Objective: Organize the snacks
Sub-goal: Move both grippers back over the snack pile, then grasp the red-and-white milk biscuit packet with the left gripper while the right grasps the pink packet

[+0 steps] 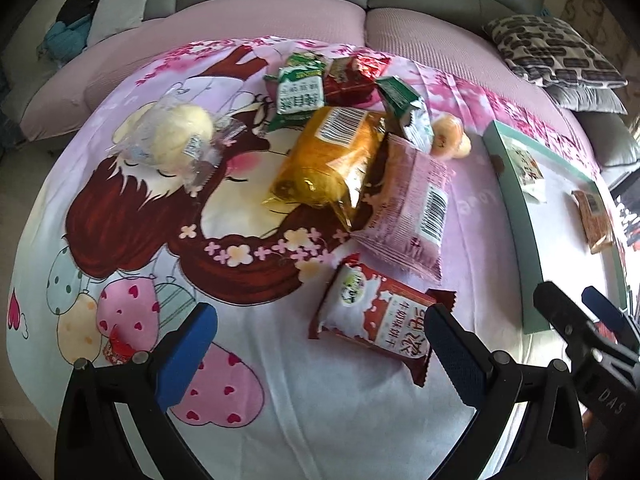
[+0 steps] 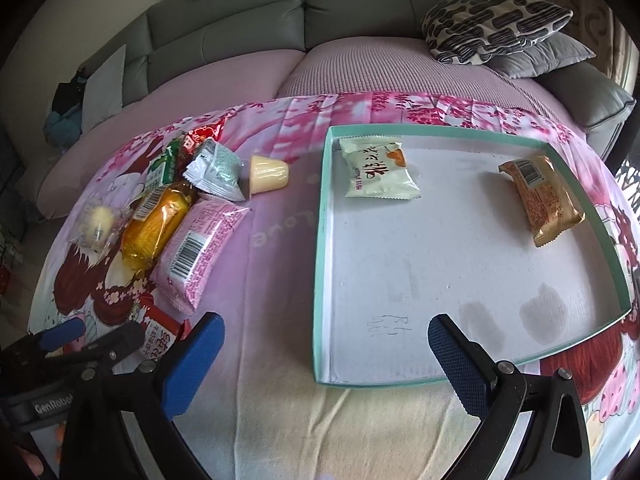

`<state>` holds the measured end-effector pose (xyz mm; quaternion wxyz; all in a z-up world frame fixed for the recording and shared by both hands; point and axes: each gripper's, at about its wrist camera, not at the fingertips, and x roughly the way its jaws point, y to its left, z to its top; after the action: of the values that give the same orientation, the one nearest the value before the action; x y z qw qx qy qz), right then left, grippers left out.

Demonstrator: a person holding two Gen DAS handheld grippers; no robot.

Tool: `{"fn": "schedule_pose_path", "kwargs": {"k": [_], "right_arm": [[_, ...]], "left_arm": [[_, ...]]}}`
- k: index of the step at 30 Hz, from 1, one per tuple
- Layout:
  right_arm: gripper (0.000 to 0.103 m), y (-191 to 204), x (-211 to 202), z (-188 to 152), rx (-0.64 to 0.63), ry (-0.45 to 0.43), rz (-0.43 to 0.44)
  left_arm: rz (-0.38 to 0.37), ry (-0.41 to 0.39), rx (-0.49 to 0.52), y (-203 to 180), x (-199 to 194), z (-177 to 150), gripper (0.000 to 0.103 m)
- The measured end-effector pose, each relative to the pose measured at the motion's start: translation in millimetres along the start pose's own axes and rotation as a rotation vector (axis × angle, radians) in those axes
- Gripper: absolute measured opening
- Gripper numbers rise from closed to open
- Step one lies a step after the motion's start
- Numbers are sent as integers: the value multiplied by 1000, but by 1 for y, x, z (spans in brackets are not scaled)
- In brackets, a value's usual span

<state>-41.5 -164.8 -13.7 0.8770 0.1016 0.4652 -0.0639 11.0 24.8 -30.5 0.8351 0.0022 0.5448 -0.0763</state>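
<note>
Snack packets (image 1: pixel 344 160) lie heaped at centre frame on a cartoon-print cloth (image 1: pixel 280 400). Both the left gripper (image 1: pixel 320 344) and right gripper (image 2: pixel 326 350) hover wide, empty. Two packets sit in the teal-rimmed tray (image 2: pixel 322 240).

We see soft daylight in both views, brightest at the right edge, where it blows out to white. The orange wrapper (image 1: pixel 326 156) throws glare. Faint shadows lie on the white floor of the tray (image 2: pixel 400 280). Fisheye bending curves the sofa (image 2: pixel 240 32), and the corners fall black. Focus is fairly even.
</note>
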Motion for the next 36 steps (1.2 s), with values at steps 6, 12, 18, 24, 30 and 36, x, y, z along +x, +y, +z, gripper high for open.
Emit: {"fn": "schedule_pose_path", "kwargs": {"k": [6,12,18,24,30,36], "right_arm": [[103,-11,1,4,42,-1,-7],[103,-15,1,6,53,1,-6],[103,-13,2,7,47,8,-3],[103,-13,4,7,46,14,-6],[103,-10,7,9,33,14,-12],[103,-2,10,9,-3,17,-26]], "left_arm": [[-24,12,45,-13,4,0,103],[-23,41,107,-32,15,-1,103],[1,72,145,-42,30,0,103],[37,68,92,-29,33,5,103],[-10,65,69,-18,28,4,79],[-43,71,67,-15,28,2,73]]}}
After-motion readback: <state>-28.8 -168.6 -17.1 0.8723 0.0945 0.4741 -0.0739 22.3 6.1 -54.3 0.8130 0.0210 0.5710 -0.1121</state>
